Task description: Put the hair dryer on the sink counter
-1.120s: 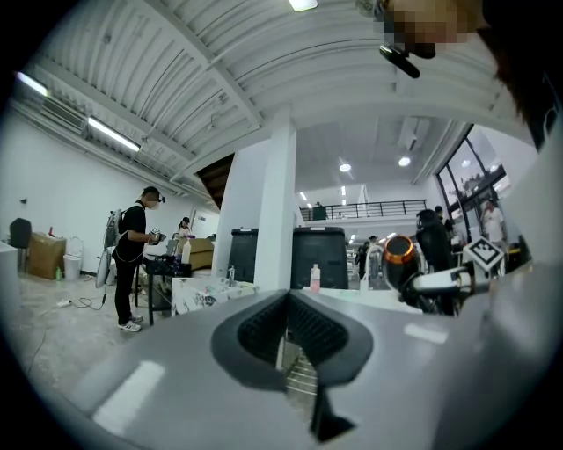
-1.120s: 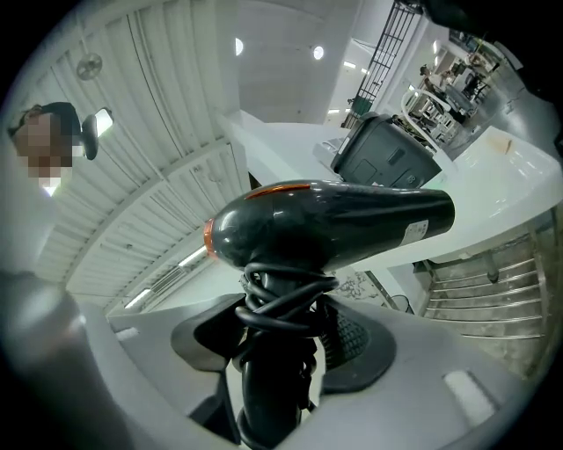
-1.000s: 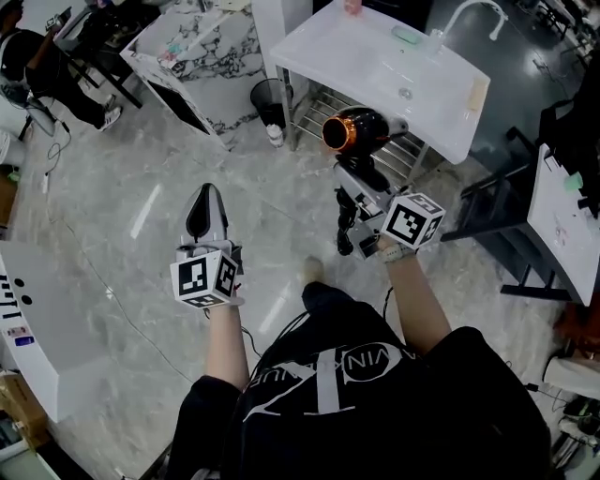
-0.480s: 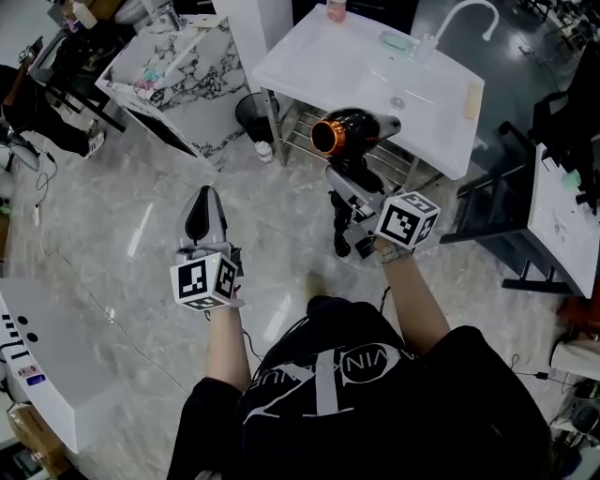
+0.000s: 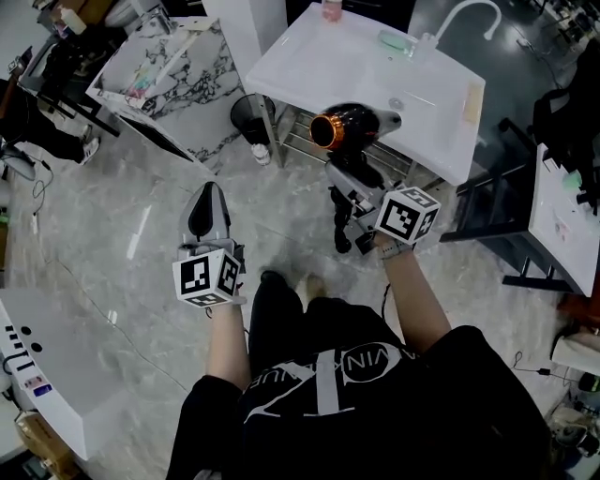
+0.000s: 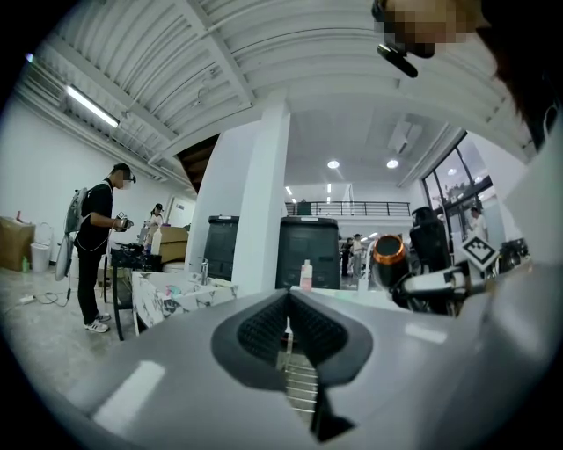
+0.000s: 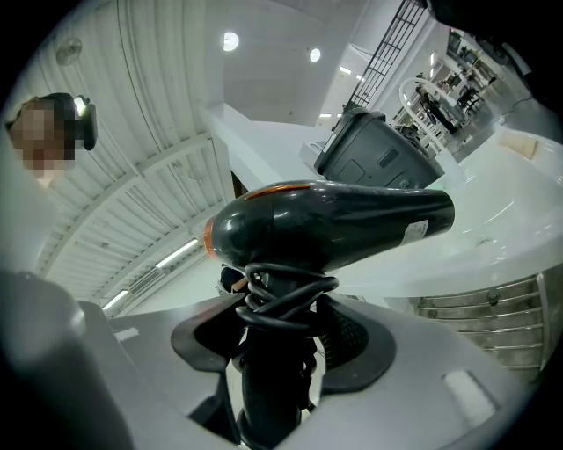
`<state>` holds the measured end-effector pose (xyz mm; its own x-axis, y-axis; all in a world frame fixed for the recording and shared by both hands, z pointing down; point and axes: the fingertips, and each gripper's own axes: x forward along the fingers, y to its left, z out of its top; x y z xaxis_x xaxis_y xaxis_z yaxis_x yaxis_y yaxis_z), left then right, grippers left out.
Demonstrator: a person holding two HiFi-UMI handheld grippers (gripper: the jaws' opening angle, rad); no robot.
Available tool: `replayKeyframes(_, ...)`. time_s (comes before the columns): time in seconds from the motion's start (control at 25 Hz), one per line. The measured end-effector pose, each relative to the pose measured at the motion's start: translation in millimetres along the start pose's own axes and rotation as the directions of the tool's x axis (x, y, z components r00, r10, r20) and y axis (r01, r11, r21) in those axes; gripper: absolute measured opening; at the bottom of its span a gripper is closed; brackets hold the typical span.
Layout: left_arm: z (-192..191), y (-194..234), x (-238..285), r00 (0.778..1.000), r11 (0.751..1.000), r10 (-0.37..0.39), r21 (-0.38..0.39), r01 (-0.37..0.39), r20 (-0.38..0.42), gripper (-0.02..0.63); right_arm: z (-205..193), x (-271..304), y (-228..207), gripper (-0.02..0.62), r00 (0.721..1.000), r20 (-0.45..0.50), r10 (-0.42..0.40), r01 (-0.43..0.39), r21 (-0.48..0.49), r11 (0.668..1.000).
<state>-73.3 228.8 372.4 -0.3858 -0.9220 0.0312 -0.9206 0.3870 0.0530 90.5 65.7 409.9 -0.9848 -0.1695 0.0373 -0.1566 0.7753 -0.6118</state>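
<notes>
The grey marble-patterned floor point(image 5: 141, 234) lies open around the two hand-held grippers. The left gripper point(image 5: 207, 199) is seen with its jaws pressed together, nothing between them. The right gripper point(image 5: 349, 192) is clamped on the handle of the one glossy black hair dryer with a copper-ringed end point(image 5: 352, 127), cord wound round that handle. The dryer is held in the air at the near edge of the white rectangular sink counter point(image 5: 319, 66), not set down. Bare counter is left behind that edge. One black round bin point(image 5: 246, 94) stands by the counter's left corner. At the far edge one white curved faucet point(image 5: 469, 14) and one pink bottle point(image 5: 331, 9) are counted.
</notes>
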Motion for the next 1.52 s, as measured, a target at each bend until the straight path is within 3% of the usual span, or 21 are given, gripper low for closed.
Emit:
replayKeyframes(0.24,1.0,9.3,45.8,0.998,0.998,-0.059,0.012,0.059,0.002,0.0,9.5,22.6,-19.1,0.258,0.999,0.02,-0.037,0.037,0.001,0.999)
replayKeyframes(0.52,11.4,22.0,135.9,0.987,0.987,-0.159,0.015,0.159,0.004,0.0,37.0,62.1,-47.3,0.258,0.994,0.056,-0.095,0.095,0.009,0.995)
replayKeyframes(0.84,17.4,32.1,233.1,0.959,0.959,-0.281,0.013,0.282,-0.036,0.0,65.8,112.7,-81.0,0.258,0.98,0.09,-0.178,0.175,0.037,0.984)
replayKeyframes(1.36,18.6,62.4,345.3,0.896,0.897,-0.44,0.009,0.441,-0.052,0.0,83.4,186.4,-120.4,0.258,0.938,0.121,-0.324,0.318,0.07,0.946)
replayKeyframes(1.52,15.3,73.8,365.4,0.887,0.888,-0.459,-0.004,0.46,-0.052,0.0,87.1,204.9,-126.2,0.258,0.929,0.121,-0.35,0.343,0.077,0.936)
